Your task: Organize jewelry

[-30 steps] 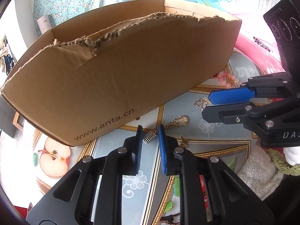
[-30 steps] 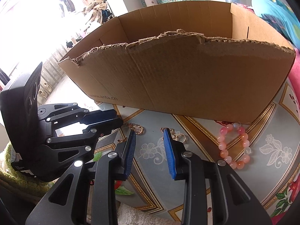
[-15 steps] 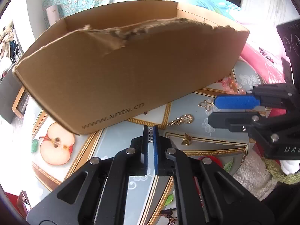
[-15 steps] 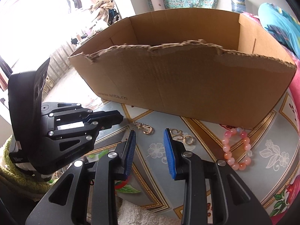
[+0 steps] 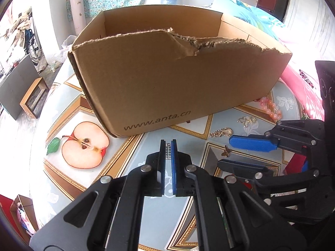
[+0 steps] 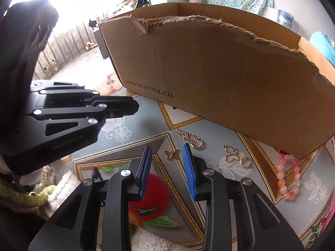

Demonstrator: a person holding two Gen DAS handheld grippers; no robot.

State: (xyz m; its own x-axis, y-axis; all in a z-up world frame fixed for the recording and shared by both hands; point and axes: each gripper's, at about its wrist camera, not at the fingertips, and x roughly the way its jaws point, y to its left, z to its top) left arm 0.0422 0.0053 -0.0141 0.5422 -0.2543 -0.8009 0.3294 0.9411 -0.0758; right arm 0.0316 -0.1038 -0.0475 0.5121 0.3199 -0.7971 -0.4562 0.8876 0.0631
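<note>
The left gripper [image 5: 168, 146] now has its jaws pressed together on a small silver comb-shaped charm [image 5: 167, 151], which a second ago lay on the tablecloth [image 5: 129, 156] between parted pads; the charm is now off the cloth, gripped at the tips; the cardboard box [image 5: 178, 79] sits more squarely ahead in the left view, its inside now showing; in the right view the gold butterfly charm [image 6: 172, 154] now lies just beyond the right gripper [image 6: 167, 152], whose gap is unchanged.

Left hand-held gripper [image 5: 168, 146] pinches silver charm [image 5: 168, 151]
</note>
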